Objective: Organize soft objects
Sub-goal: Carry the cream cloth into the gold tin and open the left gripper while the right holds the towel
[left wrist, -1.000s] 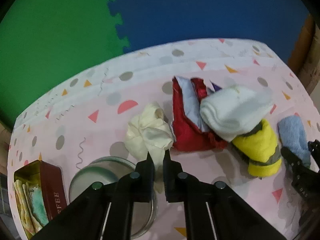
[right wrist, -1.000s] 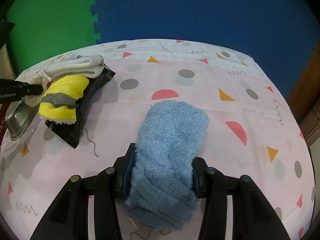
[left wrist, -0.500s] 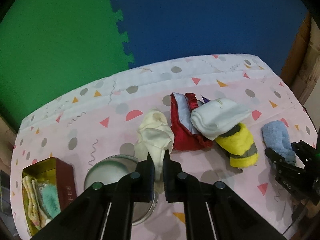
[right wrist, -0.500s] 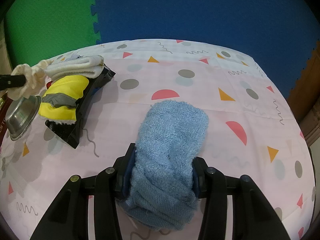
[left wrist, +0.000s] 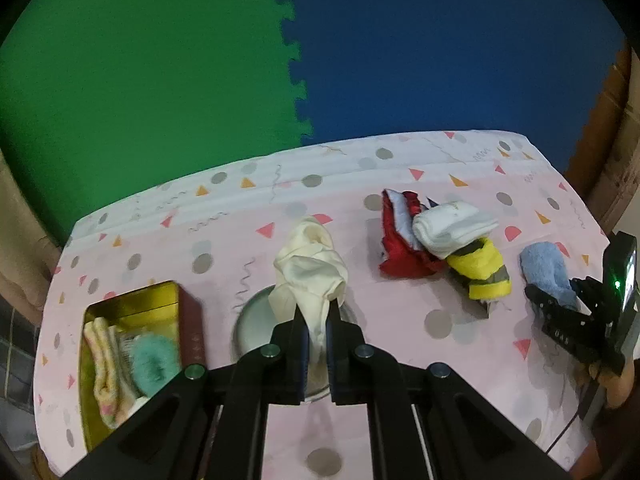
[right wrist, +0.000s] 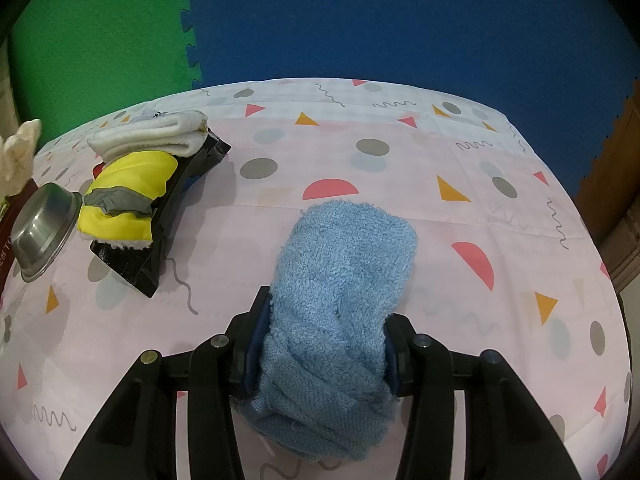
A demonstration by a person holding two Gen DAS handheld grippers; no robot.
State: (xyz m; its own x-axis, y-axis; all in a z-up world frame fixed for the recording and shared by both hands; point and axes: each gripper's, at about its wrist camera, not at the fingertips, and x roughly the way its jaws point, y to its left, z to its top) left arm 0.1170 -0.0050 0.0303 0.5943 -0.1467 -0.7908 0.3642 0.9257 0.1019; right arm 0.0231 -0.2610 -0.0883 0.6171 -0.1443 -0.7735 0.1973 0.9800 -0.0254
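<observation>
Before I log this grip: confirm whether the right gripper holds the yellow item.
No, the right gripper is clamped on the blue towel.

Blue looped terry-cloth towel [right wrist: 340, 280]: rough, matt pile. Cream crumpled cloth [left wrist: 310, 264]: smooth, soft weave. Round steel bowl [right wrist: 44, 232]: brushed metal, dull sheen. Gold-lined red rectangular tin [left wrist: 136, 312]: glossy metal interior. Pink patterned fabric cover on the counter [right wrist: 400, 152]: smooth, matt. Black plastic tongs [left wrist: 316, 344]: matt finish.
</observation>
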